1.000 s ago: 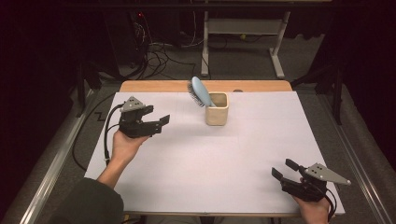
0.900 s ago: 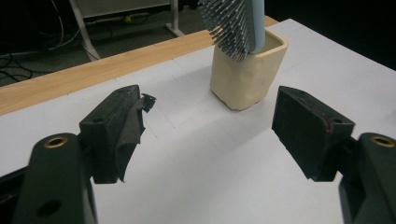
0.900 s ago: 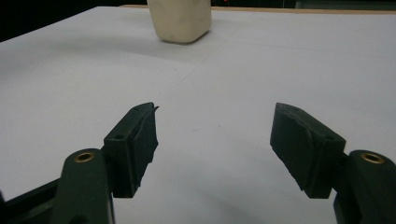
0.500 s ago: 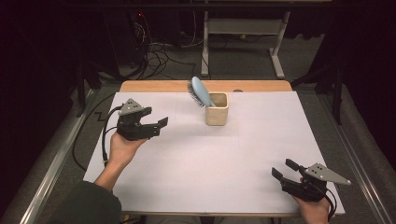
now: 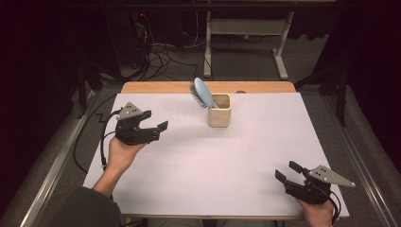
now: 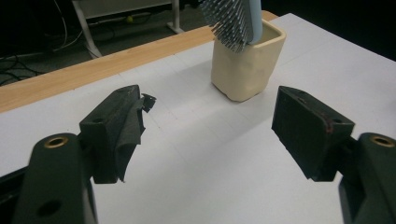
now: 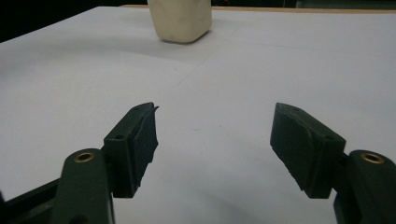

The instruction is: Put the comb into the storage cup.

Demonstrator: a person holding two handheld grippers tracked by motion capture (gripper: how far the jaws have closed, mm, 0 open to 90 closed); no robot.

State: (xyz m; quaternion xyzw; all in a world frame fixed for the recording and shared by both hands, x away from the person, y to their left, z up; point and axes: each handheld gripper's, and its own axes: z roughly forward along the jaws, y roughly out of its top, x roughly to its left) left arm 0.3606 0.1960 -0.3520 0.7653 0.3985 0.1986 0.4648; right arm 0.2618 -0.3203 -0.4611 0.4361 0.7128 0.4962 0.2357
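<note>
Upright in the cream cup [image 5: 220, 113], blue hairbrush [image 5: 202, 93] tilted left, bristles leftward, both grippers' fingers spread, empty.

- My left gripper [image 6: 205, 135] reads as matt black plastic; the lining on one jaw looks frayed and rubbery, peeling at its edge, with brass-coloured rings low in the frame.
- My right gripper [image 7: 212, 140] has the same dull black finish, its pad faces slightly rough.
- The cup [image 6: 247, 63], top centre of the left gripper view, looks like cream ceramic or plastic, smooth with a faint sheen.
- The hairbrush [image 5: 202, 92] seems glossy pale blue plastic with dark bristles.
- The table [image 5: 189, 161] carries a matt white sheet; bare wood shows along its far edge.
</note>
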